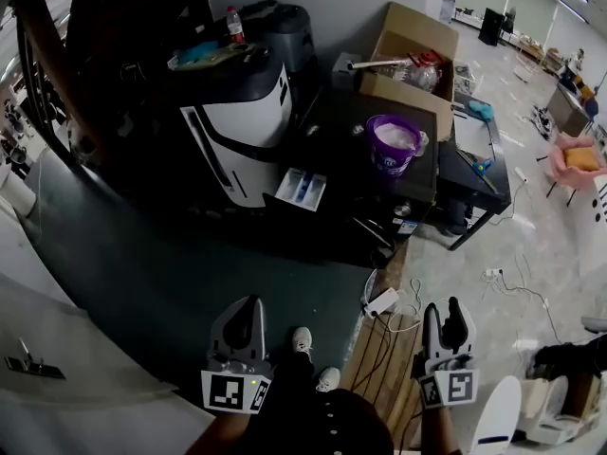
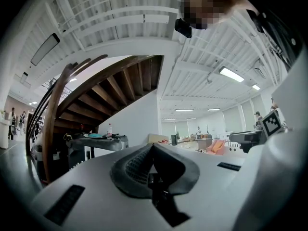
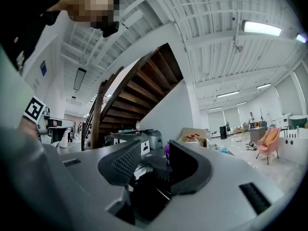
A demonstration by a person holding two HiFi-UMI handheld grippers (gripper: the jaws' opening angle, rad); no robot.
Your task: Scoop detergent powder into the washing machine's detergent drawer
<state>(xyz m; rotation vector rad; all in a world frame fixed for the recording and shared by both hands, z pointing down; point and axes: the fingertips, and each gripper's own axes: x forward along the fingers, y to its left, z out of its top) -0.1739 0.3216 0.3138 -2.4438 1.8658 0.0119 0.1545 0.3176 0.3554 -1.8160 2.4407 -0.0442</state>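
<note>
The white and black washing machine [image 1: 242, 126] stands well ahead of me, with its detergent drawer [image 1: 302, 188] pulled out and showing blue inside. A purple bucket [image 1: 394, 143] of white powder sits on the black table [image 1: 332, 150] to the drawer's right. Both grippers are low and near me, far from all of these. My left gripper [image 1: 245, 306] [image 2: 152, 150] is shut with nothing in it. My right gripper [image 1: 443, 307] [image 3: 155, 150] is open and empty. In the right gripper view, the purple bucket [image 3: 167, 151] shows in the distance between its jaws.
An open cardboard box [image 1: 410, 60] with bottles sits behind the bucket. A power strip and cables [image 1: 384, 301] lie on the floor beside a wooden board [image 1: 379, 363]. A dark staircase [image 3: 139, 85] rises at the left. A pink chair [image 1: 579, 159] stands far right.
</note>
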